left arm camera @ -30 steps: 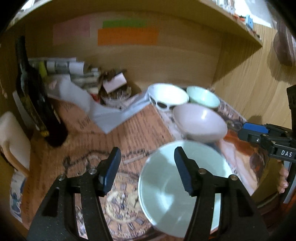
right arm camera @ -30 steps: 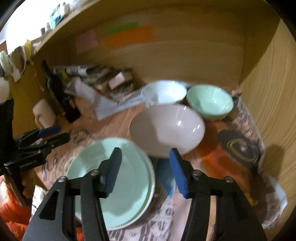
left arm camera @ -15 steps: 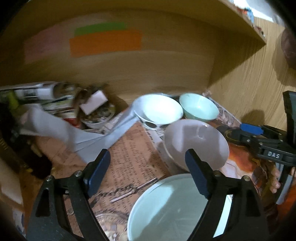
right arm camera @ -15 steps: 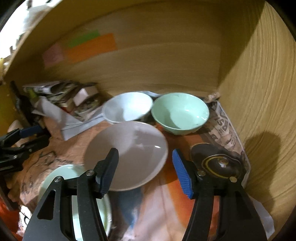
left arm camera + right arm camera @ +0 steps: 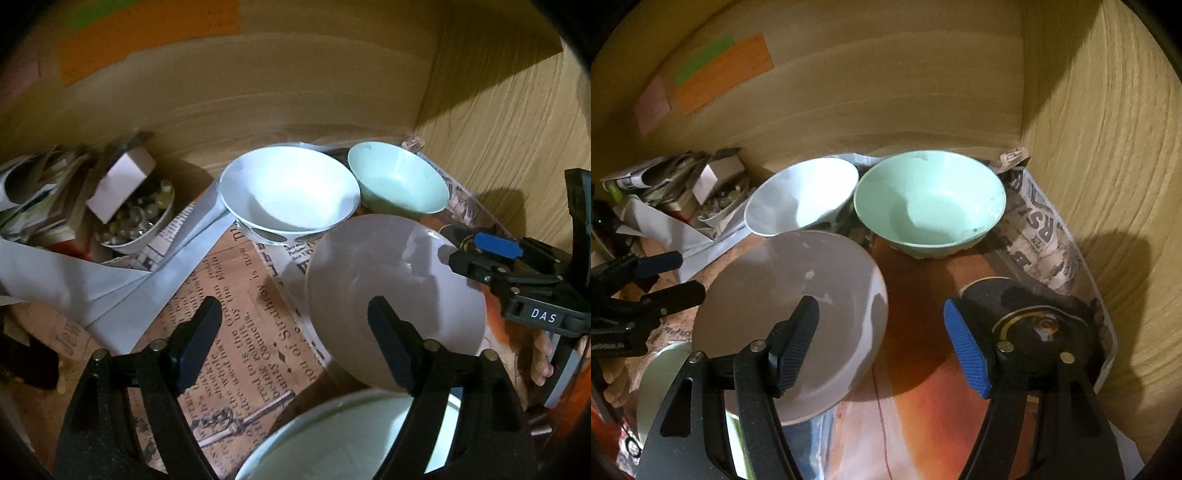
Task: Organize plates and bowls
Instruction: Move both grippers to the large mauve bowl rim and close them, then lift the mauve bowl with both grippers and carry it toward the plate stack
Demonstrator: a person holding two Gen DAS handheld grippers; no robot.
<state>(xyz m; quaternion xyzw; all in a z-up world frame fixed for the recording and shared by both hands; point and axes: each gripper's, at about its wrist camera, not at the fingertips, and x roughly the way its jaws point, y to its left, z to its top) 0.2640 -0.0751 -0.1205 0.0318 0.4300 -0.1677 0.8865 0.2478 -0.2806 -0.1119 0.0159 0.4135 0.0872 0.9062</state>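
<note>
A pale grey-pink bowl (image 5: pixel 391 291) (image 5: pixel 783 302) sits in the middle of the newspaper-covered shelf. Behind it stand a white bowl (image 5: pixel 288 195) (image 5: pixel 801 199) and a mint green bowl (image 5: pixel 399 184) (image 5: pixel 931 203), side by side near the back wall. A stack of mint plates (image 5: pixel 351 439) (image 5: pixel 661 384) lies at the near edge. My left gripper (image 5: pixel 295 339) is open and empty, its right finger over the grey bowl's near rim. My right gripper (image 5: pixel 882 343) is open and empty, its left finger over the grey bowl's right side.
A small dish of pebbles (image 5: pixel 140 218) with a white box, stacked papers and a folded grey sheet (image 5: pixel 110 280) crowd the back left. A black round lid (image 5: pixel 1034 325) lies at the right. Wooden walls close the back and right side.
Both grippers moved forward and deeper into the shelf toward the bowls. The plates slid to the near edge of both views. The right gripper's jaws widened a little.
</note>
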